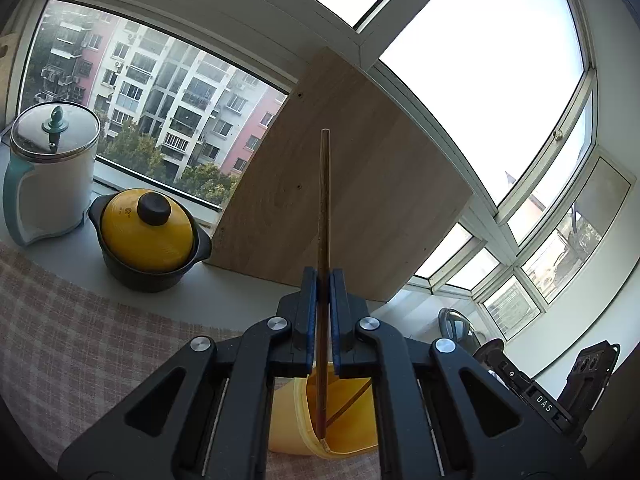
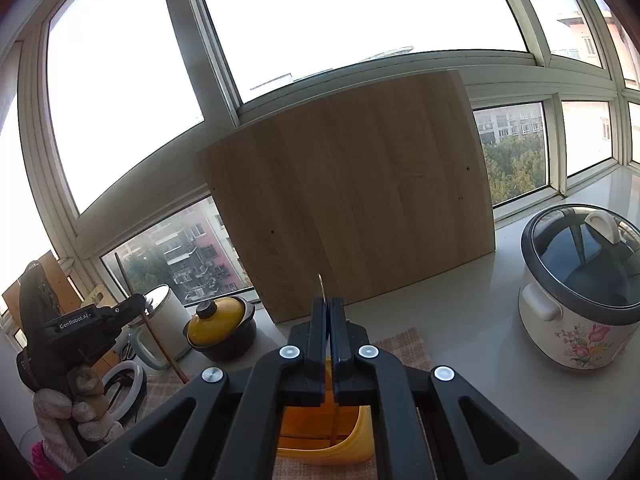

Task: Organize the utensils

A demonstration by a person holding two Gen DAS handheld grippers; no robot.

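Observation:
My left gripper (image 1: 323, 276) is shut on a brown wooden chopstick (image 1: 324, 200) that stands upright, its lower tip at the rim of a yellow utensil holder (image 1: 304, 420) below the fingers. Another chopstick leans inside the holder. My right gripper (image 2: 328, 304) is shut on a thin metal utensil handle (image 2: 321, 286) that pokes up between the fingers, above the same yellow holder (image 2: 352, 436). The left gripper with its chopstick also shows at the left of the right wrist view (image 2: 132, 312).
A wooden cutting board (image 2: 352, 192) leans against the window. A yellow-lidded black pot (image 1: 148, 236) and a white kettle (image 1: 52, 184) stand at the left. A floral rice cooker (image 2: 580, 296) stands at the right. A checked cloth (image 1: 80, 340) covers the counter.

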